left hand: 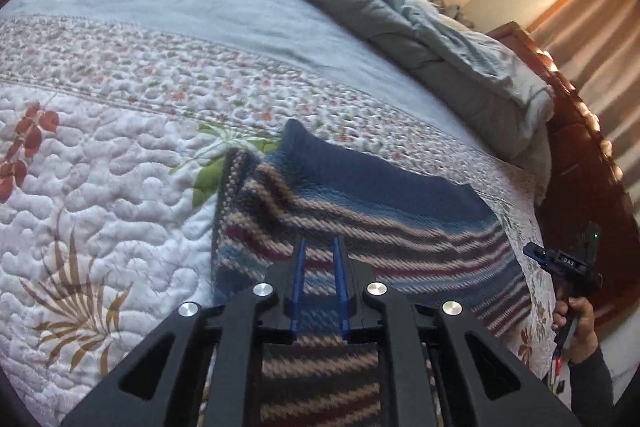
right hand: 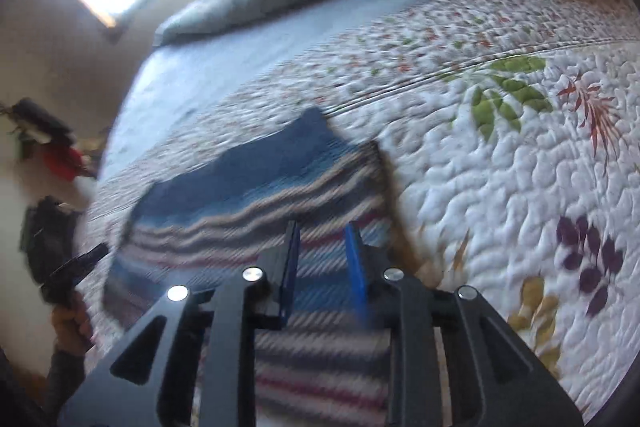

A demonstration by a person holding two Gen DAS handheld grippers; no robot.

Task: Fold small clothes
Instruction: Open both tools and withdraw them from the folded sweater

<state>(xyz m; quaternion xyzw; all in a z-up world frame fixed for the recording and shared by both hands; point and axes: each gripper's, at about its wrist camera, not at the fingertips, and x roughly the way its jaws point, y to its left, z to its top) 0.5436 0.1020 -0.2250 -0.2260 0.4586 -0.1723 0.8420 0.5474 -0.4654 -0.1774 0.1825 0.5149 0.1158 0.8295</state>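
on the quilt (left hand: 100, 187), close in, both grippers hover over the striped knit (left hand: 360, 223): left gripper (left hand: 320, 243) fingers a narrow gap apart, right gripper (right hand: 324, 235) slightly wider, both empty. a loose fold could slip open. farther off, a grey duvet (left hand: 440, 39). no readable writing.

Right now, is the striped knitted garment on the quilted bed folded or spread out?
Folded: the striped knitted garment lies flat with a striped layer doubled over its plain blue part.
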